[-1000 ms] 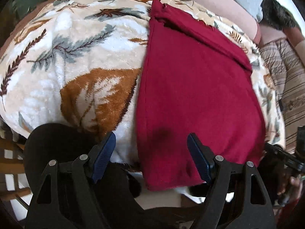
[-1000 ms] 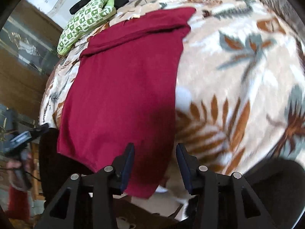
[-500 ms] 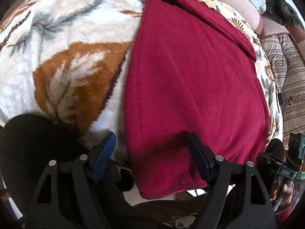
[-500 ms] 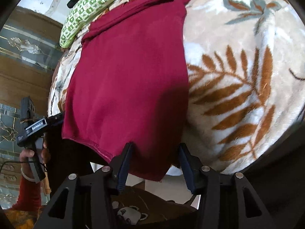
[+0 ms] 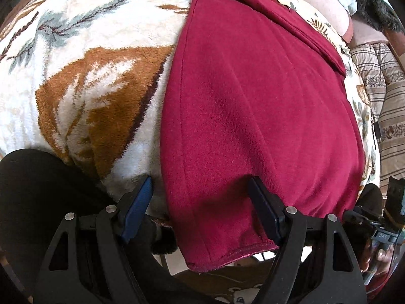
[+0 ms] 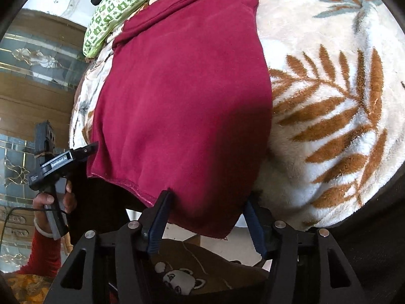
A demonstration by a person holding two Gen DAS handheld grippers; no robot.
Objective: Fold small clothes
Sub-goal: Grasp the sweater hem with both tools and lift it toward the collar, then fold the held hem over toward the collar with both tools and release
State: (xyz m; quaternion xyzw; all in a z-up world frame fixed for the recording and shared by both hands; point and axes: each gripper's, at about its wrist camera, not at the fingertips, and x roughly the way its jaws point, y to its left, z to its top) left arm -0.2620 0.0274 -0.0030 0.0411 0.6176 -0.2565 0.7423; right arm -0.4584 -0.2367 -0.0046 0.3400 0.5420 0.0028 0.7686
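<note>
Right gripper (image 6: 206, 209) opening astride red garment (image 6: 182, 106) hem on blanket (image 6: 329, 116).

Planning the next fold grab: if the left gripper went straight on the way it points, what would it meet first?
Most likely the near corner of the red garment, lying between the open jaws of the left gripper, with the leaf-patterned blanket underneath; depth is uncertain.

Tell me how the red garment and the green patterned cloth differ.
The red garment is plain dark red; the green patterned cloth is light green with a white print. The red garment lies spread out near the grippers, its hem hanging over the blanket edge; the green patterned cloth sits bunched at the far end. The red garment shows far larger in the right wrist view. Both rest on the leaf-print blanket.
</note>
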